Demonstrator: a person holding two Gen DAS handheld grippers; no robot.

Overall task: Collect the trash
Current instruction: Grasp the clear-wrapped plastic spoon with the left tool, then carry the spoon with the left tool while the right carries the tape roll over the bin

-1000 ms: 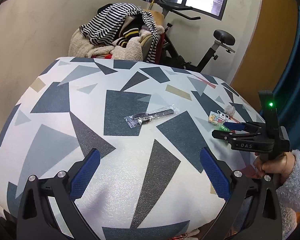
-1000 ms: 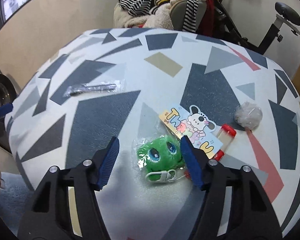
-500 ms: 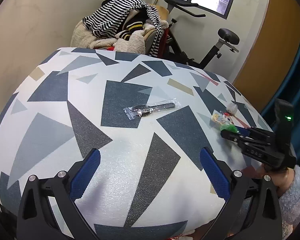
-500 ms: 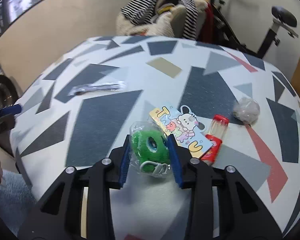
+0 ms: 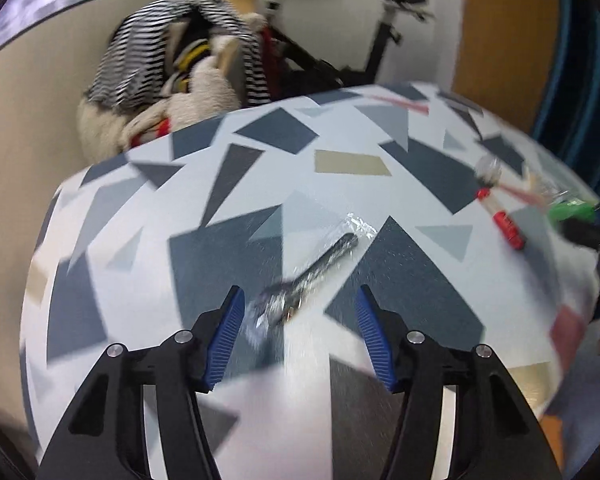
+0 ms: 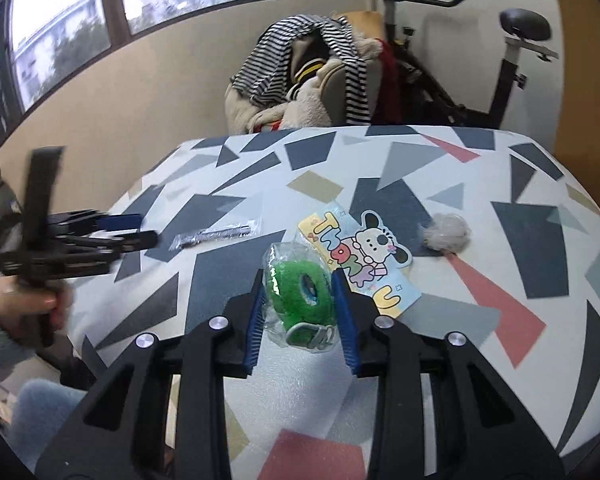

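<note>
My right gripper (image 6: pixel 299 280) is shut on a green plush toy in a clear bag (image 6: pixel 300 292) and holds it lifted above the patterned table (image 6: pixel 520 240). It shows as a green blur at the right edge of the left wrist view (image 5: pixel 568 210). My left gripper (image 5: pixel 298 300) is open, its blue pads either side of the near end of a clear-wrapped dark utensil (image 5: pixel 312 276) lying on the table. The utensil also shows in the right wrist view (image 6: pixel 216 235), just ahead of the left gripper (image 6: pixel 120 236).
On the table lie a cartoon dog card (image 6: pixel 364 256), a crumpled plastic ball (image 6: pixel 448 232) and a red-capped tube (image 5: pixel 500 216). Behind the table stand a chair piled with clothes (image 6: pixel 312 76) and an exercise bike (image 6: pixel 500 60).
My left gripper moved forward to the wrapped utensil and its jaws narrowed around it. My right gripper lifted the green toy off the table, exposing the card.
</note>
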